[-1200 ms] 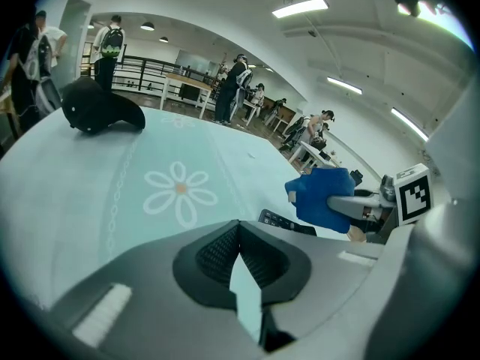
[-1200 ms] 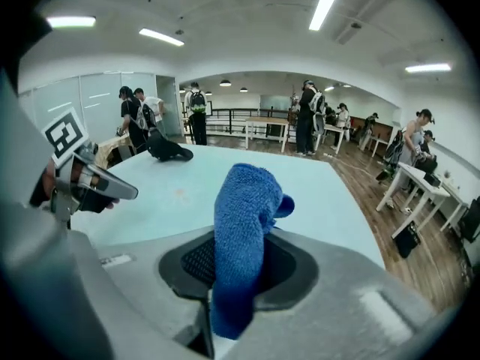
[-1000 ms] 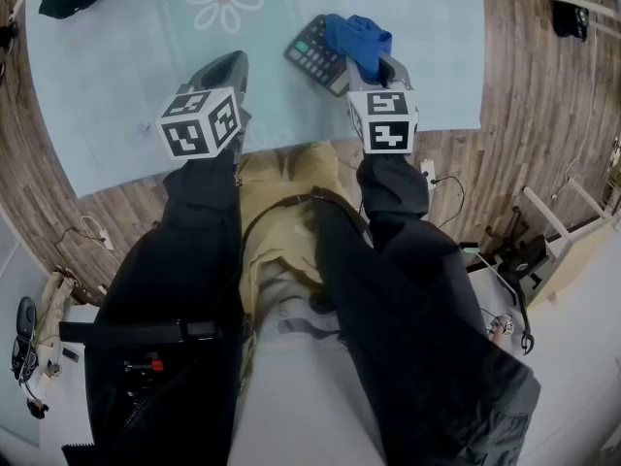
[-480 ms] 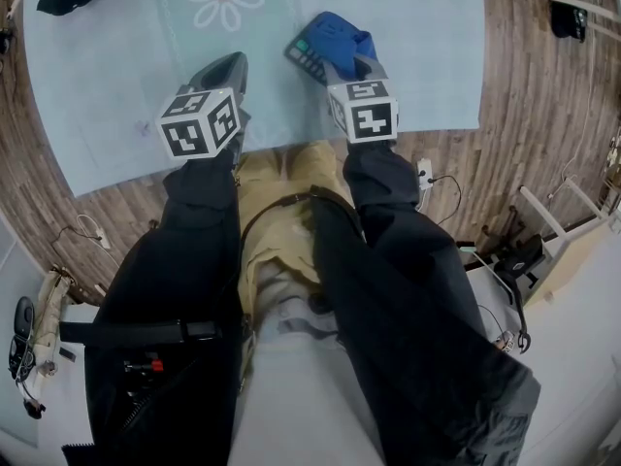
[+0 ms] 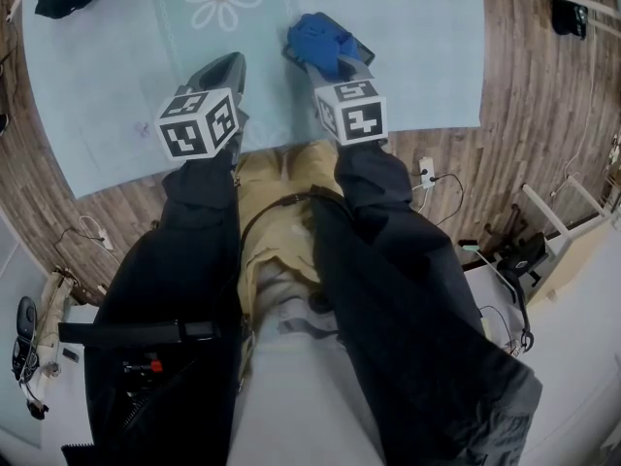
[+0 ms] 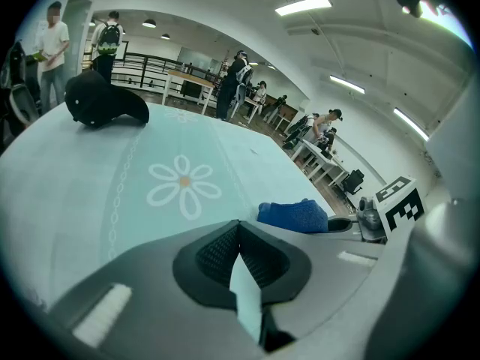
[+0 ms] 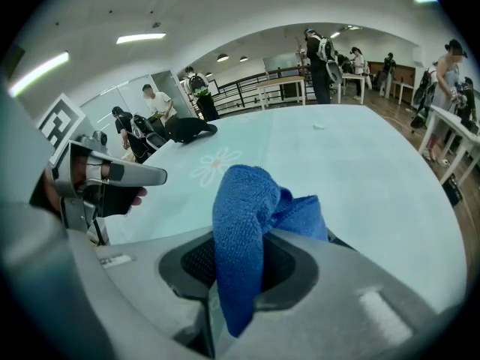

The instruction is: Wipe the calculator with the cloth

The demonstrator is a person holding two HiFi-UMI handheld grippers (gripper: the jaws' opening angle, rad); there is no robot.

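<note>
Blue cloth [image 7: 247, 223] clamped in right gripper [image 7: 225, 306], lying over calculator [image 5: 356, 49] on pale-teal daisy mat [image 5: 116, 85]. Left gripper [image 6: 241, 276] nearby, jaws closed together w/ nothing between.

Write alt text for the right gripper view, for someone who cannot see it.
The right gripper is shut on a blue cloth, which bunches up over its jaws. Beyond lies a pale teal mat with a white daisy print and a black object at its far end. The left gripper shows at the left edge.
</note>
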